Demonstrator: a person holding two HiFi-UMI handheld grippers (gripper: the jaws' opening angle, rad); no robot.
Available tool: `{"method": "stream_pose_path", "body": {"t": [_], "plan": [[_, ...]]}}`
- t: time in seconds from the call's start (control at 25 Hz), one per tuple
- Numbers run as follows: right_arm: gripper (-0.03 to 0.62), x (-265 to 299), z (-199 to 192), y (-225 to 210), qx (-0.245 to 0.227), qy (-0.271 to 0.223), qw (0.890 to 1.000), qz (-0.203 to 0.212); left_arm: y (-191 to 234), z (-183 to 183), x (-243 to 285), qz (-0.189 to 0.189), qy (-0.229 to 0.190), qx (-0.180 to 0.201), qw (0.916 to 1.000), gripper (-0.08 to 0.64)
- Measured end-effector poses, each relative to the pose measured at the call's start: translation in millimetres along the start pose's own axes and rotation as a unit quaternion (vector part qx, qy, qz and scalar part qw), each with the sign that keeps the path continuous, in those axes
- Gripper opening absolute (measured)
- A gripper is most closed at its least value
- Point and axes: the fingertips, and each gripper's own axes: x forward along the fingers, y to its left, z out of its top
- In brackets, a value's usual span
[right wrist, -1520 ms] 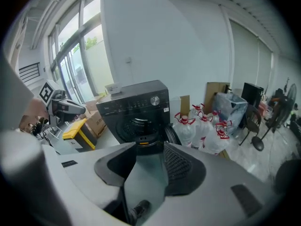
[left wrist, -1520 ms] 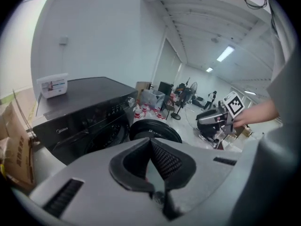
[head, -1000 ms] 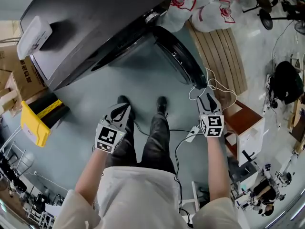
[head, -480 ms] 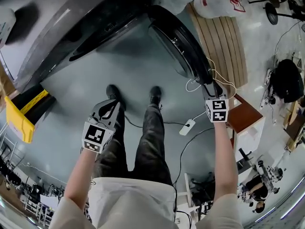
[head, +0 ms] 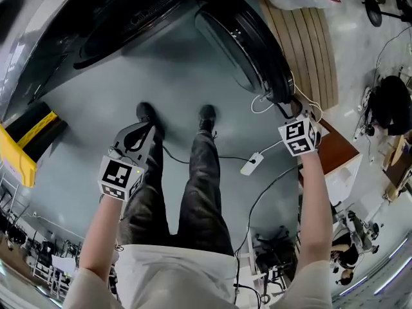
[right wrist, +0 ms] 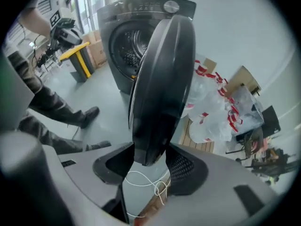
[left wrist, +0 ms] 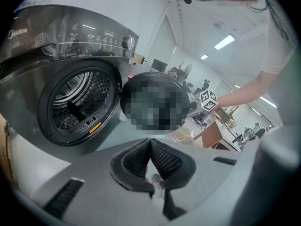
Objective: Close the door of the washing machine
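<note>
Door (right wrist: 162, 79) edge now stands between your lowered right gripper's (right wrist: 149, 160) closing jaws, left gripper (left wrist: 150, 145) pinched together empty, so you can likely start the swing.

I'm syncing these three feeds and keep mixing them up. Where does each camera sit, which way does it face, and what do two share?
Head view: on the person's head, facing steeply down at the floor and open door; shows both arms, legs, left tool, right tool.
Left gripper view: on the left tool, jaws together, facing the drum; shows the right arm.
Right gripper view: on the right tool, jaws closing round the door's edge, facing the washing machine; shows legs.
Shared: both gripper views show the drum.
</note>
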Motion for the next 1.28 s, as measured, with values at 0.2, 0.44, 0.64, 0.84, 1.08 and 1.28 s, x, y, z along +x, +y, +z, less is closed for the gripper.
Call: {"method": "stream_pose_path", "body": {"t": [0.2,0.44,0.64,0.84,1.08,1.28], "plan": [[0.176,7.1,0.1,-0.1,-0.002,-0.011,1.0,0.005,-9.0,-20.9,8.8,0.003,0.002,-0.005,1.0,0.008],[0.161,3.1,6.9,10.9,0.011,-0.036,0.999,0.014,-19.8,-38.8,8.8,0.011,0.003,-0.023,0.9997,0.008],[0.124,1.2,18.9,41.7,0.027,-0.057,0.997,0.042,-26.2,-45.0,5.9,0.017,-0.002,-0.03,0.9994,0.008],[0.127,2.7,34.4,79.5,0.084,-0.073,0.991,0.068,-25.2,-43.8,2.1,0.03,-0.022,-0.048,0.9982,0.008],[0.127,8.2,62.9,126.5,0.177,-0.095,0.976,0.08,-15.3,-56.0,-17.7,0.051,-0.04,-0.095,0.9934,0.008],[0.141,14.6,98.2,175.1,0.213,-0.094,0.968,0.093,-0.6,-67.5,-32.0,0.051,-0.046,-0.102,0.9925,0.008]]}}
